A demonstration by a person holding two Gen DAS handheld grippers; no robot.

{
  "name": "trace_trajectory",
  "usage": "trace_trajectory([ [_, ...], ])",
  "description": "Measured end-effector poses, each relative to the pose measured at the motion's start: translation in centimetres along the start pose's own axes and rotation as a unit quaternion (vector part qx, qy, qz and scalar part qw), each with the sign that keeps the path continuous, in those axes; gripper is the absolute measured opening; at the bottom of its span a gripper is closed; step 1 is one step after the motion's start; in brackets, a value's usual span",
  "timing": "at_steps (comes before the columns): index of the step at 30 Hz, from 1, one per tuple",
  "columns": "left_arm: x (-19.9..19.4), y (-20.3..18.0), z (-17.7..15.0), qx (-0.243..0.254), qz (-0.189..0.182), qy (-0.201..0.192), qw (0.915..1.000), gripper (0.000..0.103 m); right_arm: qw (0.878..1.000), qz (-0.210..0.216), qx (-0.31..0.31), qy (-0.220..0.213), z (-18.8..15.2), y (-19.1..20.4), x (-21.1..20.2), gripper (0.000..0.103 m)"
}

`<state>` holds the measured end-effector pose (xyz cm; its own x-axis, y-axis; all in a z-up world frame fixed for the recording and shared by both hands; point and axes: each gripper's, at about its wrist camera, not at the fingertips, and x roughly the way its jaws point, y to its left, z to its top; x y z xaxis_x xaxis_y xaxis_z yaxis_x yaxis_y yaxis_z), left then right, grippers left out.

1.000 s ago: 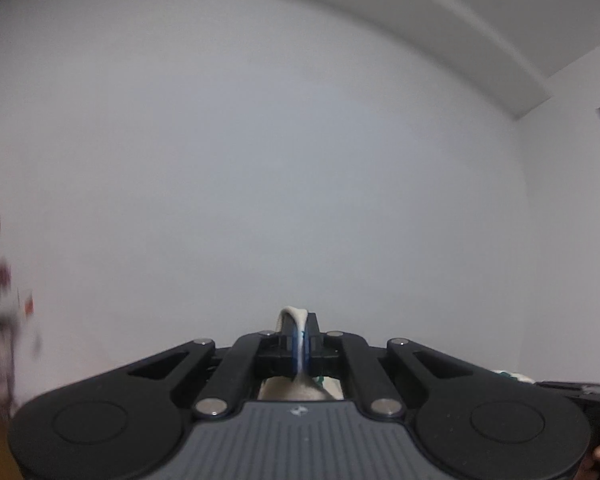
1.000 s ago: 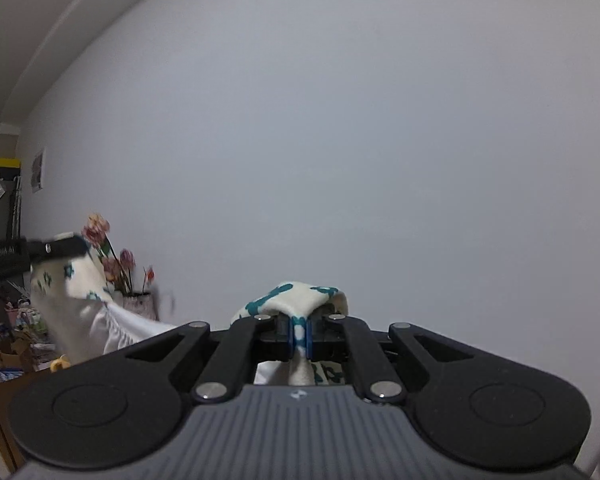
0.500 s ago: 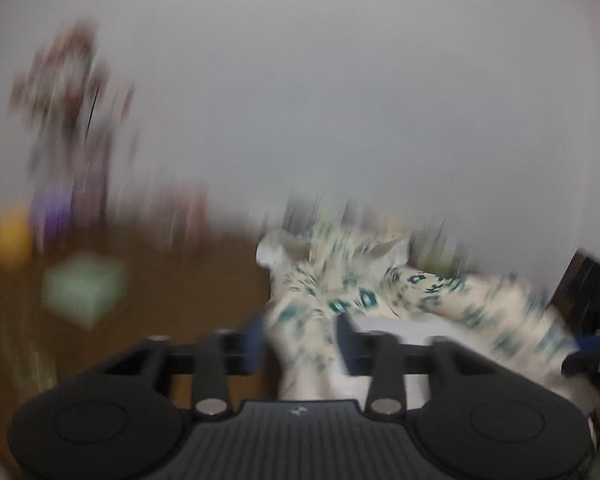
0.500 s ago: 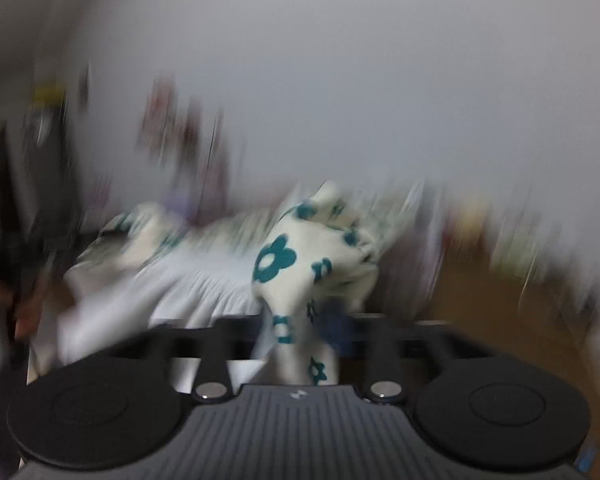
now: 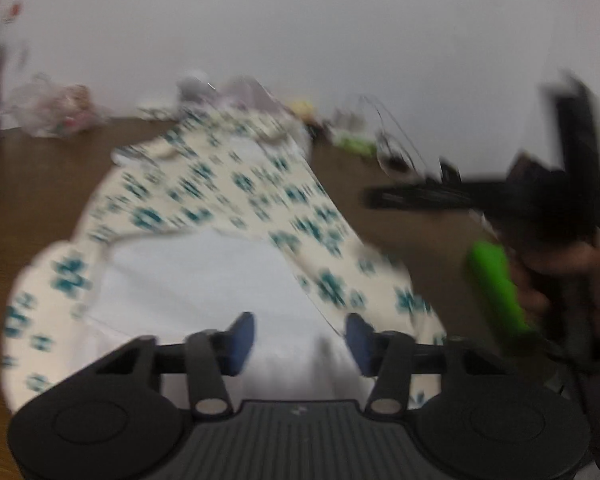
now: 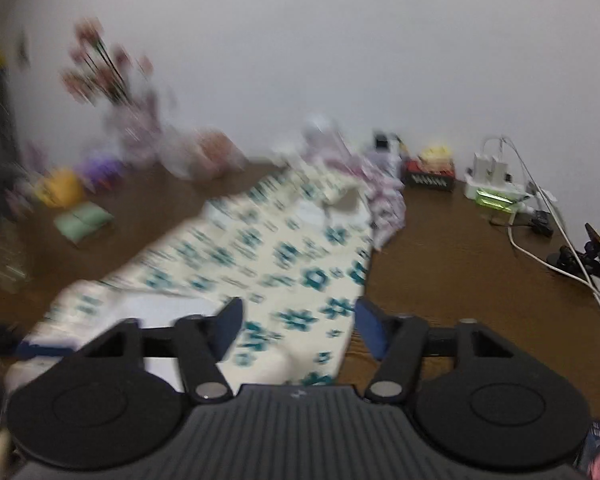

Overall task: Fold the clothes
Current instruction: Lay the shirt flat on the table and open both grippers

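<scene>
Garment lying spread out, folding not yet begun

The floral garment (image 5: 220,208) is lying loosely across the brown table (image 6: 452,264), creased and unfolded. The left gripper (image 5: 296,338) is standing part open over it, gripping nothing; the right gripper (image 6: 296,328) is closing, cloth between its jaws, pads not pressing.

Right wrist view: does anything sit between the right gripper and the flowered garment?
Nothing visible does. The flowered garment lies on the table directly under the right gripper, cloth between its closing fingers; clutter sits farther back.
</scene>
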<state>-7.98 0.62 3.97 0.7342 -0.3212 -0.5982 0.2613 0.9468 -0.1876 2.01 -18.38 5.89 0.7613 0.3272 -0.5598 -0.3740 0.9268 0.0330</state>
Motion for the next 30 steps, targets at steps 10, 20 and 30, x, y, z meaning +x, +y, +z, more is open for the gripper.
trace_trajectory([
  [10, -2.0, 6.4, -3.4, -0.016, -0.012, 0.031, 0.9993, 0.013, 0.998, 0.007, -0.060, 0.036, -7.8, 5.3, -0.4, 0.020],
  [20, -6.0, 12.0, -1.1, -0.018, 0.201, -0.004, 0.9794, 0.025, 0.982, 0.166, -0.074, 0.052, -8.4, 13.1, -5.8, 0.033],
  [30, -5.8, 5.0, -4.1, 0.030, 0.060, 0.017, 0.9976, 0.058, 0.999, -0.042, 0.018, -0.002, 0.7, 4.4, 2.9, 0.057],
])
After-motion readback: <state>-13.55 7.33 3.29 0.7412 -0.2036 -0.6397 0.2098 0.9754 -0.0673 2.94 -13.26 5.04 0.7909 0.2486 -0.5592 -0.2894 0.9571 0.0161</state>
